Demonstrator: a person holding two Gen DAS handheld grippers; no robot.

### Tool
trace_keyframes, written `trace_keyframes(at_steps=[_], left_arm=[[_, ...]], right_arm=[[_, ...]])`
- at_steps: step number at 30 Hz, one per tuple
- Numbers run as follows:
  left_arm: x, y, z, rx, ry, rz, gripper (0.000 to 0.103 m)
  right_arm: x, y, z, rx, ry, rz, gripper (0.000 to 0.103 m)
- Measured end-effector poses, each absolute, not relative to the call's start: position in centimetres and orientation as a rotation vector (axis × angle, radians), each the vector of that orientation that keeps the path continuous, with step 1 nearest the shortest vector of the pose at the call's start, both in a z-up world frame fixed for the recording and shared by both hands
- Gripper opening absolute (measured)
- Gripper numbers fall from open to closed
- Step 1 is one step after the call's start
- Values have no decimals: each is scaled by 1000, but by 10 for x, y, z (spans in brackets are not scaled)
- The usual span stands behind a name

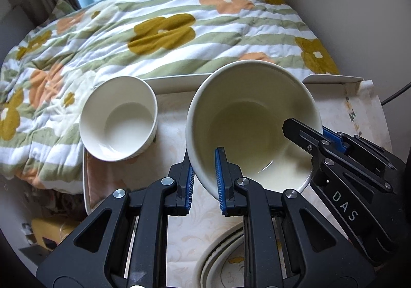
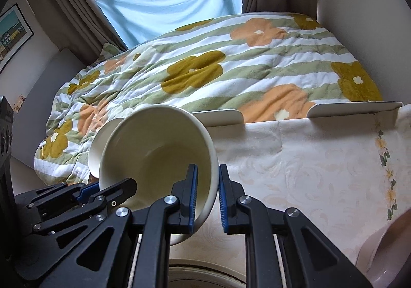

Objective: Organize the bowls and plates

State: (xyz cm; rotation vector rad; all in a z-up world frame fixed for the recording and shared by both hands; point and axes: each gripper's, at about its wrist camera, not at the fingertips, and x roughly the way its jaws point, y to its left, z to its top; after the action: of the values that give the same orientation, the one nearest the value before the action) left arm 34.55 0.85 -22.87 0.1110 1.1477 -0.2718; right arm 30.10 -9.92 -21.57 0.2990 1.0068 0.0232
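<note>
A large cream bowl (image 1: 246, 118) hangs tilted above the tablecloth, held from two sides. My left gripper (image 1: 205, 181) is shut on its near wall, one blue pad inside and one outside. My right gripper (image 1: 318, 131) clamps the right rim. In the right wrist view the same bowl (image 2: 159, 149) sits between my right gripper's (image 2: 207, 197) pads, and the left gripper (image 2: 108, 189) bites the rim at the left. A smaller white bowl (image 1: 118, 118) stands to the left on the table's edge, partly hidden behind the big bowl (image 2: 99, 144) in the right wrist view.
Stacked plate rims (image 1: 221, 257) lie under the grippers, also low in the right wrist view as a plate rim (image 2: 205, 275). A cream patterned tablecloth (image 2: 308, 159) covers the table, with a white raised edge (image 2: 354, 108) at the back. A floral quilt (image 1: 159, 31) lies beyond. A pink dish (image 2: 380, 249) sits at the lower right.
</note>
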Motion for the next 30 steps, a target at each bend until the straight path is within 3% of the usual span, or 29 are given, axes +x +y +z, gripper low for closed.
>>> trace_keyframes(at_steps=[17,30], left_arm=[[256,-119,-190,21,1080,-326,13],[171,-224,-199,-37,1096,-362,13]], right_arm=[[209,-218,-164,248,1003,38,14],[126,-315,-154,217,1032,38,14]])
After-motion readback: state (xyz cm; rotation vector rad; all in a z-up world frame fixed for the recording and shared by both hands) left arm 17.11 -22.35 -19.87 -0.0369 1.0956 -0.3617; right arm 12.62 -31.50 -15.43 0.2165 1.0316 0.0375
